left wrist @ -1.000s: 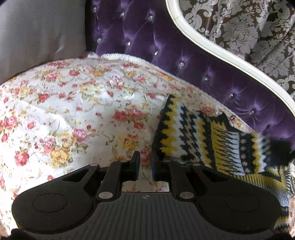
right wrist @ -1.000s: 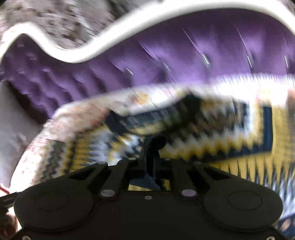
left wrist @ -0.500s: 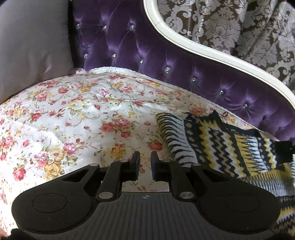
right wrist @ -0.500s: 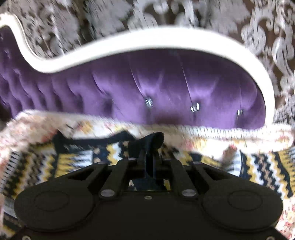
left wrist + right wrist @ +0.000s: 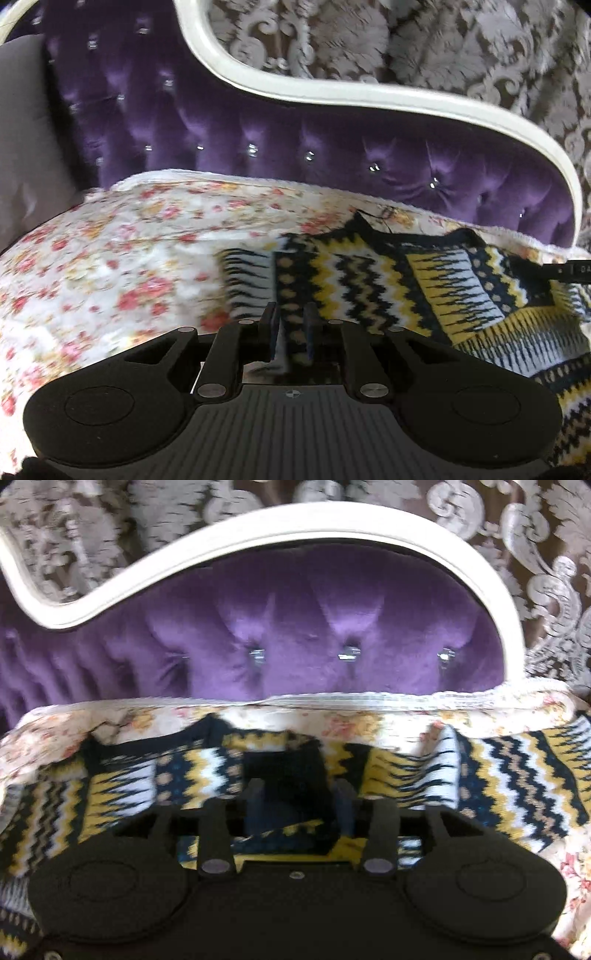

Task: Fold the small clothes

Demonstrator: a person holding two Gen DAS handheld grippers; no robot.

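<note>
A knitted garment with black, yellow and white zigzag bands (image 5: 399,288) lies on a floral bedspread (image 5: 110,266). My left gripper (image 5: 290,328) hovers at the garment's left end with a narrow gap between its jaws and nothing held. In the right wrist view the garment (image 5: 517,775) spreads across the frame. My right gripper (image 5: 295,801) is wide open just above the garment's black neck part (image 5: 284,768). The right gripper's finger (image 5: 569,271) shows at the right edge of the left wrist view.
A purple tufted headboard (image 5: 258,140) with a white curved frame (image 5: 332,92) stands right behind the bedspread. A grey pillow (image 5: 22,129) leans at the far left. Patterned damask wall (image 5: 535,554) is behind.
My right gripper was shut on a black fold of the garment and has opened, letting it drop flat. My left gripper has moved right, over the garment's left end.
</note>
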